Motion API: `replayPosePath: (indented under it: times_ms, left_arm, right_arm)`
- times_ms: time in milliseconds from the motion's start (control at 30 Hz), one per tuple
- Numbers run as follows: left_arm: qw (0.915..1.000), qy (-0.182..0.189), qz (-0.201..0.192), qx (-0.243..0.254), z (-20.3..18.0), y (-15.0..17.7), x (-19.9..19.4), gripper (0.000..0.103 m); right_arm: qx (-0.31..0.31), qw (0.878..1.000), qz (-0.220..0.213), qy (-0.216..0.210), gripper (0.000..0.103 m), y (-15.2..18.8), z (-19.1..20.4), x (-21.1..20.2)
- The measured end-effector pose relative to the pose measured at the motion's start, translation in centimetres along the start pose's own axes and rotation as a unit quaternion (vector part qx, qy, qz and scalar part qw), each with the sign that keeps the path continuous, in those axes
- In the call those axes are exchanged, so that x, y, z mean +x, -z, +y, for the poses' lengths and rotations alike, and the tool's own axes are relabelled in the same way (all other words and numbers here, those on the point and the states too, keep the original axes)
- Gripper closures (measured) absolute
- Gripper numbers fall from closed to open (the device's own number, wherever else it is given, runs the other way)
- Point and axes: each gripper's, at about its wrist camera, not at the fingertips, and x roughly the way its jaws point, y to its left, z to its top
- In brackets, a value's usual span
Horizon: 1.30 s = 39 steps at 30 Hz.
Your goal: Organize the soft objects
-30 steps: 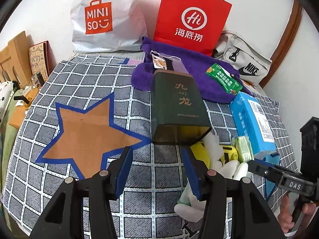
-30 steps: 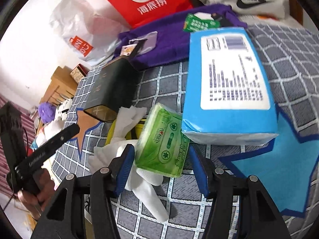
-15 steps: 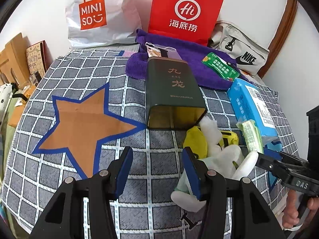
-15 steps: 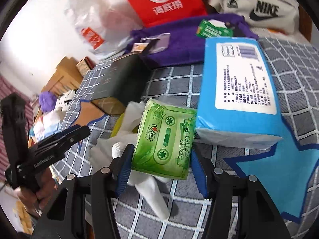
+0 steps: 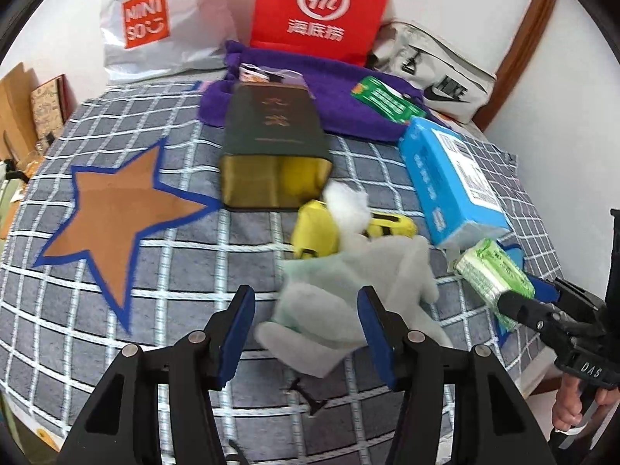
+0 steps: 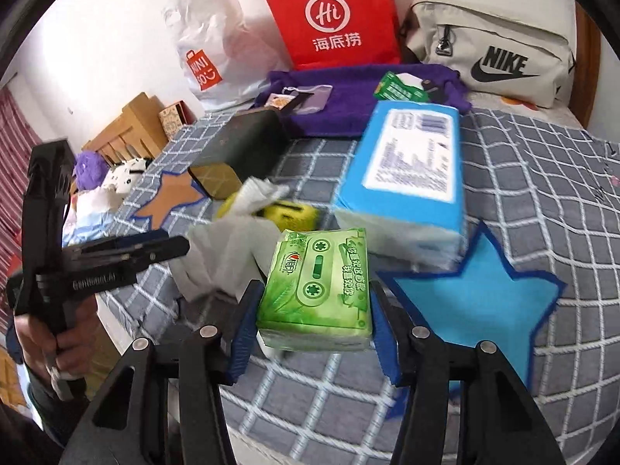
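My right gripper [image 6: 314, 317] is shut on a green tissue pack [image 6: 316, 290] and holds it above the checked blanket; the pack also shows in the left wrist view [image 5: 494, 273]. My left gripper [image 5: 306, 314] is open, with a white glove [image 5: 348, 290] lying between its fingers on the blanket. The glove also shows in the right wrist view [image 6: 224, 255]. A yellow soft item [image 5: 316, 234] and crumpled white tissue [image 5: 347, 209] lie just beyond. A blue tissue box [image 5: 449, 182] lies to the right.
A dark green tin [image 5: 273, 151] lies on its side, open end toward me. A purple towel [image 5: 329, 89], a red bag [image 5: 317, 7], a white Miniso bag [image 5: 155, 19] and a Nike bag [image 5: 438, 73] are at the back. The blanket has an orange star [image 5: 112, 213] and a blue star [image 6: 472, 302].
My right gripper has lifted the green tissue pack away from the blue box. My left gripper has moved right and forward, so the white glove now lies between its fingers.
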Motion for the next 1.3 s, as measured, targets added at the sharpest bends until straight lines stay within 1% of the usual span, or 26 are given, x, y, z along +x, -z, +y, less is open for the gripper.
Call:
replayPosePath:
  times_ms: [33,67,100,133,167,267,333,433,467,500,567,600,633,667,700,800,967,1100,1200,1300]
  left_arm:
    - [1.0,0.002,0.002,0.004,-0.4,0.1,0.2,0.049]
    - [0.9999,0.005,0.004,0.009,-0.8,0.2,0.5,0.047]
    - [0.9999,0.006,0.006,0.014,-1.3,0.3,0.8,0.042]
    - [0.9998,0.004,0.009,0.019,-1.7,0.4,1.2,0.04]
    - [0.9996,-0.002,0.013,0.024,-2.1,0.5,1.7,0.039]
    - [0.9987,-0.019,0.025,0.039,-3.1,0.7,2.9,0.039]
    - [0.9979,-0.032,0.026,0.05,-3.6,0.8,3.3,0.039]
    - [0.9969,-0.042,0.026,0.06,-3.8,0.9,3.5,0.039]
    - [0.9966,-0.046,0.025,0.064,-3.8,0.9,3.5,0.04]
    - [0.9963,-0.05,0.024,0.066,-3.9,1.0,3.5,0.044]
    - [0.9958,-0.055,0.021,0.07,-3.7,1.1,3.2,0.055]
    - [0.996,-0.054,0.021,0.067,-3.5,1.1,3.1,0.065]
    - [0.9965,-0.05,0.022,0.063,-3.2,1.1,2.8,0.072]
    - [0.9973,-0.04,0.02,0.058,-2.8,1.2,2.5,0.075]
    - [0.9978,-0.032,0.018,0.056,-2.5,1.2,2.2,0.08]
    - [0.9986,-0.015,0.007,0.049,-1.8,1.4,1.0,0.082]
    - [0.9992,-0.009,-0.016,0.034,-0.8,1.4,-0.9,0.083]
    - [0.9992,0.019,-0.03,0.016,0.0,1.1,-2.2,0.083]
    - [0.999,0.013,-0.042,0.013,0.1,1.0,-3.1,0.083]
    - [0.9981,0.029,-0.054,0.007,0.3,0.8,-4.3,0.083]
  right_arm:
    - [-0.004,1.0,0.0,0.005,0.05,0.4,-0.4,-0.2]
    - [-0.008,1.0,-0.002,0.02,0.05,0.9,-0.9,-0.4]
    - [-0.009,1.0,-0.001,0.029,0.05,1.1,-1.2,-0.4]
    - [-0.009,0.999,0.002,0.039,0.05,1.4,-1.8,-0.3]
    - [-0.005,0.999,0.006,0.048,0.05,1.7,-2.4,0.0]
    - [0.013,0.999,0.017,0.04,0.049,2.4,-3.9,0.7]
    - [0.018,0.999,0.027,0.037,0.049,2.7,-4.3,1.4]
    - [0.008,0.999,0.033,0.04,0.043,2.8,-4.1,2.4]
    - [0.005,0.999,0.026,0.043,0.041,2.8,-3.9,2.4]
    - [0.004,0.999,0.021,0.045,0.041,2.7,-3.8,2.5]
    - [0.008,0.999,0.014,0.049,0.041,2.7,-3.8,2.6]
    - [0.007,0.999,0.013,0.051,0.042,2.8,-3.7,2.6]
    - [0.004,0.998,0.012,0.054,0.043,2.8,-3.5,2.5]
    - [-0.002,0.998,0.01,0.056,0.049,2.9,-3.5,2.4]
    - [-0.003,0.998,0.01,0.055,0.052,2.9,-3.5,2.4]
    - [-0.003,0.999,0.01,0.053,0.052,2.9,-3.4,2.3]
    - [-0.004,0.998,0.01,0.054,0.052,3.0,-3.2,2.0]
    - [-0.001,0.998,0.01,0.057,0.052,3.0,-3.1,1.7]
    - [-0.003,0.998,0.005,0.058,0.052,2.9,-2.8,1.1]
    - [-0.008,0.998,-0.002,0.06,0.052,2.7,-2.5,0.4]
